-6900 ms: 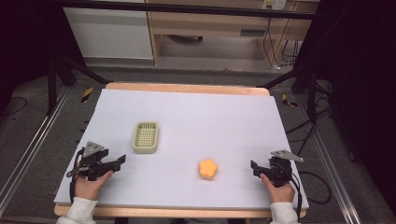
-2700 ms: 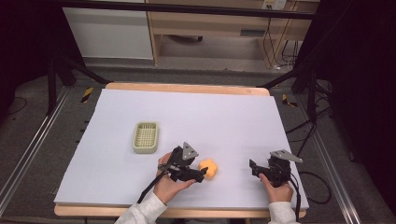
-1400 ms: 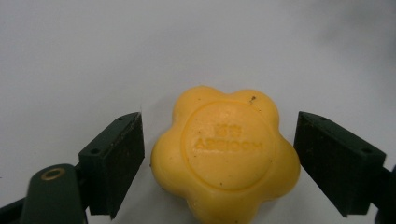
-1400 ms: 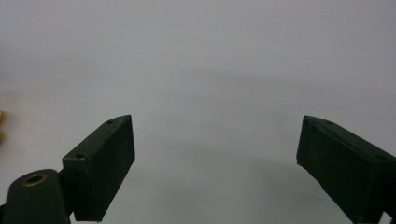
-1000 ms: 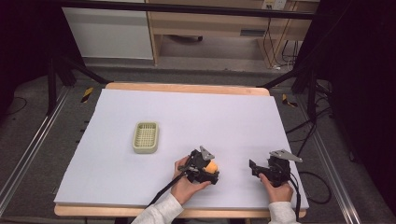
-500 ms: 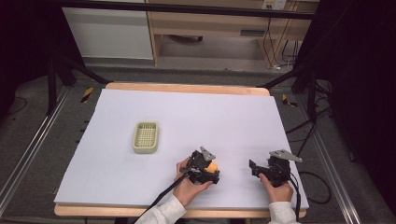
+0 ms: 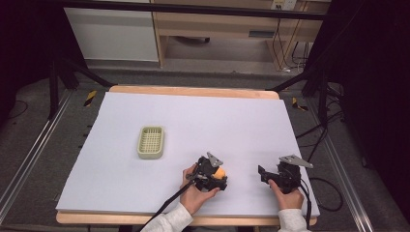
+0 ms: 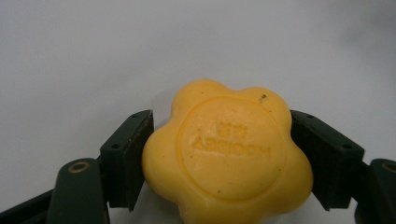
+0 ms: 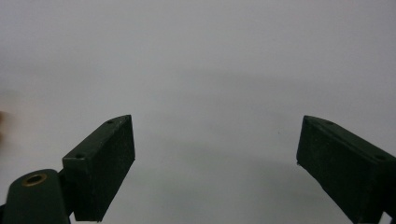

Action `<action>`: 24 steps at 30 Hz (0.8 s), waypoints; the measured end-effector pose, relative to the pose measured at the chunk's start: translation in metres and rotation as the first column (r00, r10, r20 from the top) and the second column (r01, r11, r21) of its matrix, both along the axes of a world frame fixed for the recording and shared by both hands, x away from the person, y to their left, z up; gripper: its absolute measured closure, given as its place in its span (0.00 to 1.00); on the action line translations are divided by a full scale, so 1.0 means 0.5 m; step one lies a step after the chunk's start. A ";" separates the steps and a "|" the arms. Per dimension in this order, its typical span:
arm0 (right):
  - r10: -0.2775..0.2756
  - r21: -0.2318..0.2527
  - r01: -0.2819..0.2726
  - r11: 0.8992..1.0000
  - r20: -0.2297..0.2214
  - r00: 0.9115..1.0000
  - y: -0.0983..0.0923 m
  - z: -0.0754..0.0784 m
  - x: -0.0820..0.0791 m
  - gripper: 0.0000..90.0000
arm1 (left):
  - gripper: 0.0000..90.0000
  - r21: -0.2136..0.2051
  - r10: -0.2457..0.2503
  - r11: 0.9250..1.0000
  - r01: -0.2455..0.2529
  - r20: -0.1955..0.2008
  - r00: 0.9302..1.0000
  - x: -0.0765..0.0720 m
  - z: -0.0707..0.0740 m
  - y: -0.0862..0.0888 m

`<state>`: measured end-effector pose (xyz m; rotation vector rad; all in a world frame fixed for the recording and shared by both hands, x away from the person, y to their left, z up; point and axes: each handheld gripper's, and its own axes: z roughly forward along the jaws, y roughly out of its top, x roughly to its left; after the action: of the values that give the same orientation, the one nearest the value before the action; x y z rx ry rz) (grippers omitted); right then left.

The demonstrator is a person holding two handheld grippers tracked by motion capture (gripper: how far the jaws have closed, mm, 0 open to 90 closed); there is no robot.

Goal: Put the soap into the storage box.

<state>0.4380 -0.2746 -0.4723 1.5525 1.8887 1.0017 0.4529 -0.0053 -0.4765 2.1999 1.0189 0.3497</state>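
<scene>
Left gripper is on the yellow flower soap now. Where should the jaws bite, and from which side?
Across the soap's side edges, as the left gripper does, coming in low along the table. The bar lies flat, so only its rim is grippable. A jaw seated in a notch between lobes should slip less.

- The left gripper [image 7: 218, 175] sat at about 6 o'clock on the table, jaws pointing toward 3 o'clock and clamped on something, one jaw pressed to each side
- The right gripper [image 7: 263, 173] rested at about 4 o'clock, jaws spread wide apart, pointing toward 9 o'clock
</scene>
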 end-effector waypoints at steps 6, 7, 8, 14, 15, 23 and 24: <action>0.001 -0.001 -0.001 1.000 0.000 1.000 0.000 0.000 0.000 0.13 | 0.28 -0.008 -0.032 0.999 0.032 0.007 0.999 -0.005 0.012 0.008; 0.001 -0.002 -0.001 1.000 0.001 1.000 0.000 0.000 0.000 0.13 | 0.28 -0.009 -0.037 0.999 0.037 0.007 0.999 -0.006 0.015 0.009; 0.000 0.000 0.000 1.000 0.002 1.000 0.000 0.000 0.000 0.13 | 0.28 -0.010 -0.047 0.999 0.047 0.011 0.999 -0.007 0.017 0.010; -0.002 -0.001 0.002 1.000 0.003 1.000 -0.001 0.000 0.000 0.13 | 0.28 -0.004 -0.073 0.997 0.073 0.025 0.997 -0.012 0.034 0.029; -0.001 0.001 0.001 1.000 0.001 1.000 -0.001 0.000 0.000 0.13 | 0.28 -0.002 -0.081 0.997 0.082 0.026 0.996 -0.013 0.037 0.035; -0.004 0.001 0.004 1.000 0.000 1.000 -0.001 0.000 0.000 0.13 | 0.28 -0.006 -0.094 0.996 0.094 0.027 0.995 -0.008 0.057 0.071; -0.005 0.001 0.005 1.000 -0.001 1.000 -0.001 0.000 0.000 0.13 | 0.28 -0.011 -0.095 0.995 0.095 0.023 0.995 -0.006 0.058 0.074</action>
<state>0.4380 -0.2751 -0.4725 1.5575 1.8845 1.0005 0.4498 0.0320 -0.4474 2.2192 0.8986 0.3237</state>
